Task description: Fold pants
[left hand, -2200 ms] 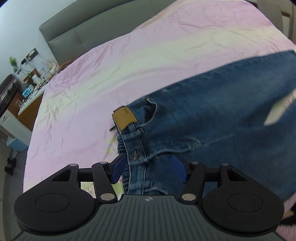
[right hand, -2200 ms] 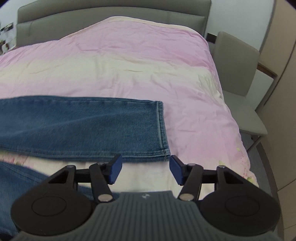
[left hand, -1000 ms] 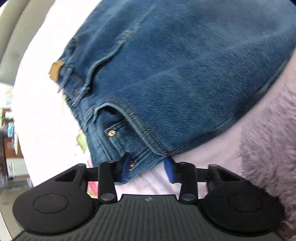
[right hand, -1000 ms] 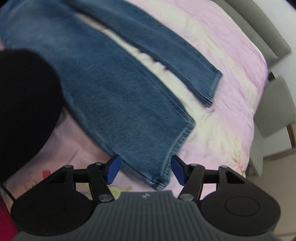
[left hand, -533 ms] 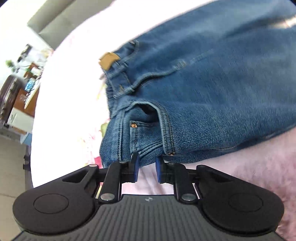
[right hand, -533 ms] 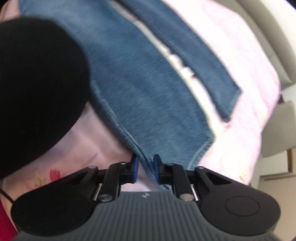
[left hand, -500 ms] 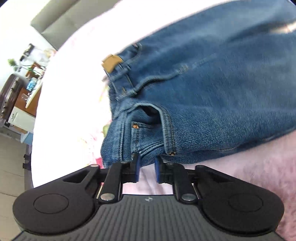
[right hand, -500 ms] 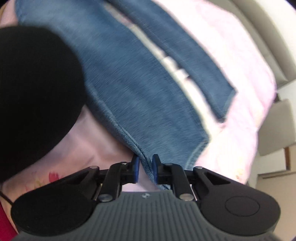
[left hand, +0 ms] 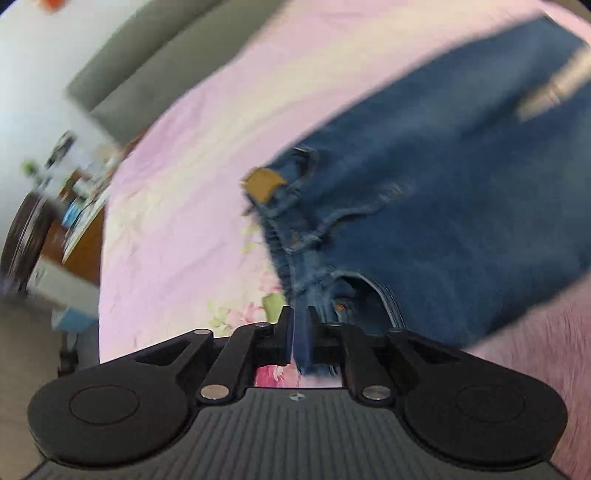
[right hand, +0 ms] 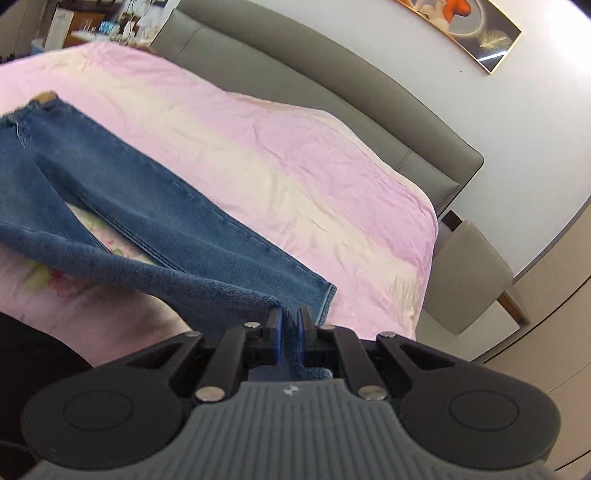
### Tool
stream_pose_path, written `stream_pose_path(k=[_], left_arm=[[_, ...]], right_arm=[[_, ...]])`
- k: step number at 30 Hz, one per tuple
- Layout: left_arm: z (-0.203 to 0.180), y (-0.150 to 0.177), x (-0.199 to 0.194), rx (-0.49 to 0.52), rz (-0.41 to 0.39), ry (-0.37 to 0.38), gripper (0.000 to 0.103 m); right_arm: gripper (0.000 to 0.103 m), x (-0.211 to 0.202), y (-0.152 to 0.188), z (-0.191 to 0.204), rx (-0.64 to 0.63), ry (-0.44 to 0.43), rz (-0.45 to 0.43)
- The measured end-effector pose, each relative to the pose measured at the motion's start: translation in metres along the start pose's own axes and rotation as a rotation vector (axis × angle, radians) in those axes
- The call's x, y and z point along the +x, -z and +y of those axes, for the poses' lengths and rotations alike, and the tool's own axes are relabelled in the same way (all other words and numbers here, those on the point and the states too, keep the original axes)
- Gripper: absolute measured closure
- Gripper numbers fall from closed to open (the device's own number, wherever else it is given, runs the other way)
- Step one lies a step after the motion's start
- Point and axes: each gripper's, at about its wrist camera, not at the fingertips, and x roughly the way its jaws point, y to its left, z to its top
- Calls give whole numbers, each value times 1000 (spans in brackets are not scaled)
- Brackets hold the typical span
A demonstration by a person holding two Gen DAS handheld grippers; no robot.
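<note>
Presently the pink bedspread [right hand: 295,155] carries blue jeans [left hand: 443,192], partly lifted. Left gripper [left hand: 301,332] pinches their waistband corner, its jaws easing apart slightly; right gripper [right hand: 290,332] is clamped on a leg hem.

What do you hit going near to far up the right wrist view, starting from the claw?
Right claw shut on the near jeans leg → far jeans leg → pink bedspread → grey headboard → framed picture.
</note>
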Motion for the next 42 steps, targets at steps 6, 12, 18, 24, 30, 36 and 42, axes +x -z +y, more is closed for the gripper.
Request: stream_pose_path(k=[6, 12, 18, 24, 30, 36, 42], left_arm=[[-42, 18, 35, 298, 122, 79, 75], [-74, 42, 66, 511, 148, 95, 62], [-90, 50, 90, 649, 108, 104, 48], [-103, 49, 106, 696, 78, 140, 41], [-102, 45, 109, 652, 78, 146, 39], [-102, 45, 104, 578, 82, 109, 47], [-98, 48, 96, 508, 70, 49, 60]], right_arm=[[103, 12, -20, -54, 241, 88, -8], [103, 46, -6, -19, 30, -50, 151], [103, 76, 32, 10, -13, -83, 307], [79, 77, 54, 19, -59, -126, 379], [52, 54, 56, 47, -196, -309, 350], [42, 40, 69, 89, -397, -464, 370], [60, 38, 91, 118, -501, -447, 368]])
